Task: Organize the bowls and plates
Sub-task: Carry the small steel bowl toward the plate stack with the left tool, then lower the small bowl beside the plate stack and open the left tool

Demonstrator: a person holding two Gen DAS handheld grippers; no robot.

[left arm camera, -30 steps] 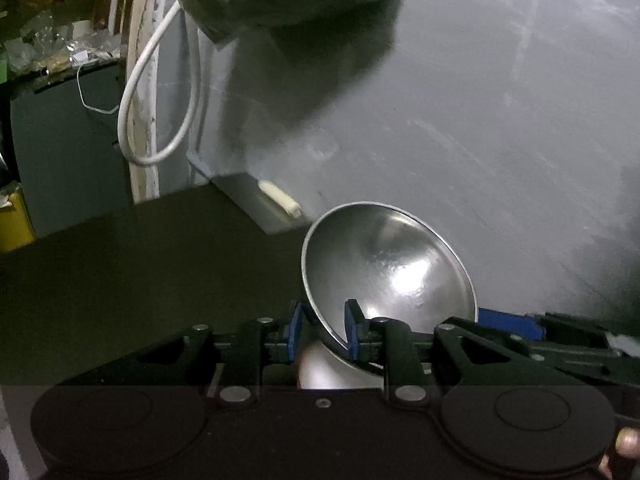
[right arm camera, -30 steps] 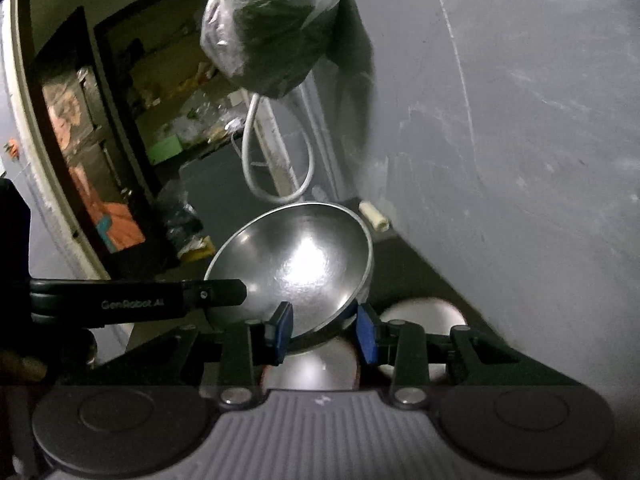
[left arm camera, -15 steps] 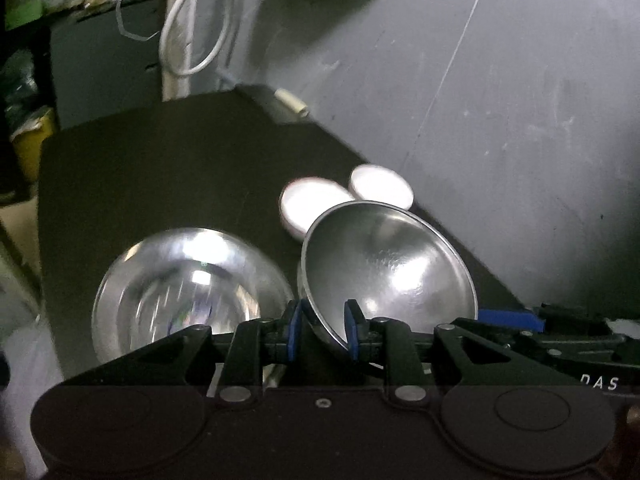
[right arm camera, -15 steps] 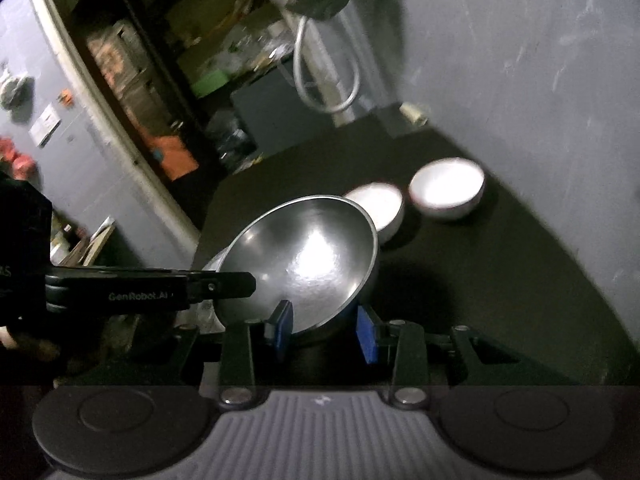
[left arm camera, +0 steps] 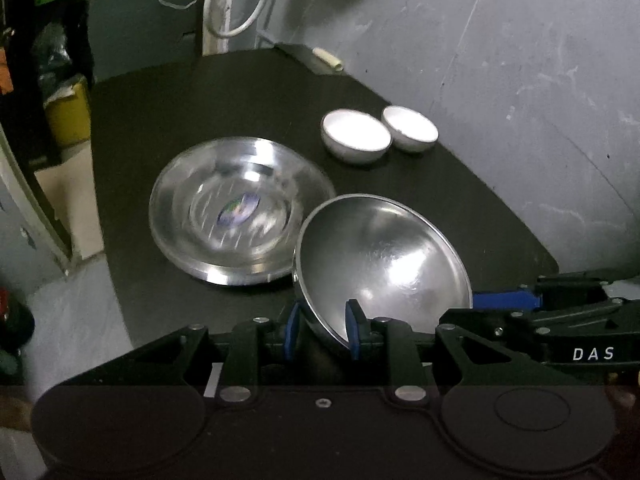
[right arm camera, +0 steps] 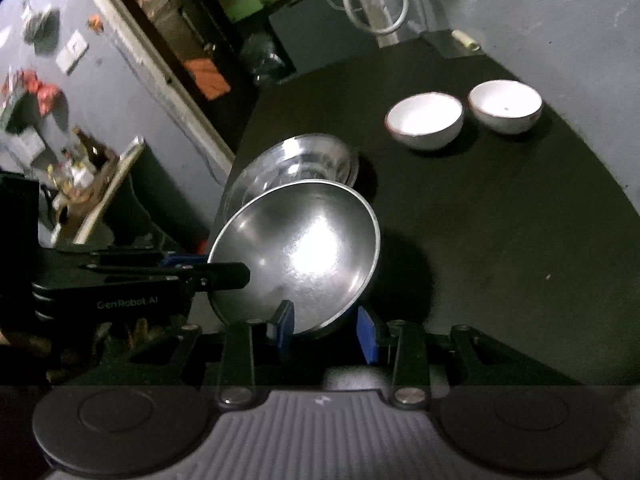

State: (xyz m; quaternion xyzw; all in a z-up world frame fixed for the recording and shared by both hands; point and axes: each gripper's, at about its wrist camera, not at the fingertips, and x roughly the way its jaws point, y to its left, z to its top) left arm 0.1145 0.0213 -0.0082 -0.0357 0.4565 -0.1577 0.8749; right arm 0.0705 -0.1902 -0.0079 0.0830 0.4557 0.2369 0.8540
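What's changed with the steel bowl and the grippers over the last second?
Both grippers swung the steel bowl away from the wall and tipped down over the black table, bringing the steel plate and two white bowls into view. The left gripper and right gripper still clamp its rim.

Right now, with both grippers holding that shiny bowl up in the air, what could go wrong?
1. The steel bowl hangs tilted, pinched only at its thin rim by the left hand-held gripper and the right hand-held gripper; it might slip and drop.
2. It hangs right by the steel plate; lowered carelessly, it could knock it.
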